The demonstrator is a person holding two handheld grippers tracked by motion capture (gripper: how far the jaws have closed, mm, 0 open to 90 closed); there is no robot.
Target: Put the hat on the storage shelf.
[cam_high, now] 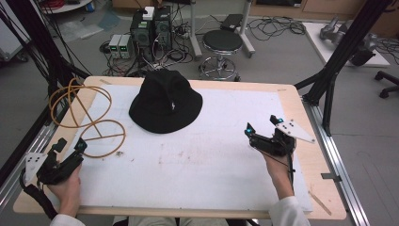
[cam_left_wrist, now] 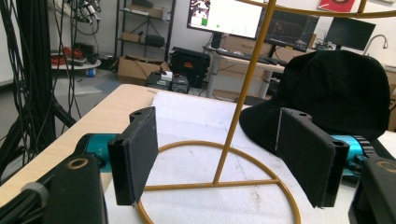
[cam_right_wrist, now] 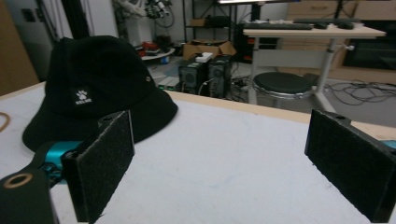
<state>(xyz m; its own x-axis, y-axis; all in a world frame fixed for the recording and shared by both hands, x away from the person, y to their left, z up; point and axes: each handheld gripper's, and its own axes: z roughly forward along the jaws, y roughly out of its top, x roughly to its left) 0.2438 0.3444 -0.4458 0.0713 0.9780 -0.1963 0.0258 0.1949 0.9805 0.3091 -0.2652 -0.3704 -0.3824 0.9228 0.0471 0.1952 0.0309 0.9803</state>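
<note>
Resting low at the near left corner of the table (cam_high: 197, 213), the left gripper (cam_high: 70, 145) is held in the person's left hand (cam_high: 66, 188), its cable trailing off the table edge, and its jaws stand wide apart with nothing between the pads. Just ahead of its tips stands the gold wire stand (cam_high: 87, 117): in the left gripper view the round base ring and the slanting upright rod (cam_left_wrist: 243, 88) sit framed in the gap between the two jaws, not touched by either pad, while the nearest part of the ring is cut off by the bottom edge and the upper hoop runs out past the top edge. From above, the upper hoops hang out over the left table edge, and how the thin wires join is hard to make out. Farther ahead and to the right of that gripper lies the black bucket hat (cam_high: 165, 101), crown up on the white sheet (cam_high: 197, 165), well apart from both grippers; its right rim is hidden behind the right-hand jaw in the left gripper view. On the right side of the table, the right gripper (cam_high: 261, 128) is held in the right hand (cam_high: 278, 172), jaws also spread wide and empty, pointing toward the hat (cam_right_wrist: 93, 88), whose near brim is partly covered by the left-hand jaw in the right gripper view.
</note>
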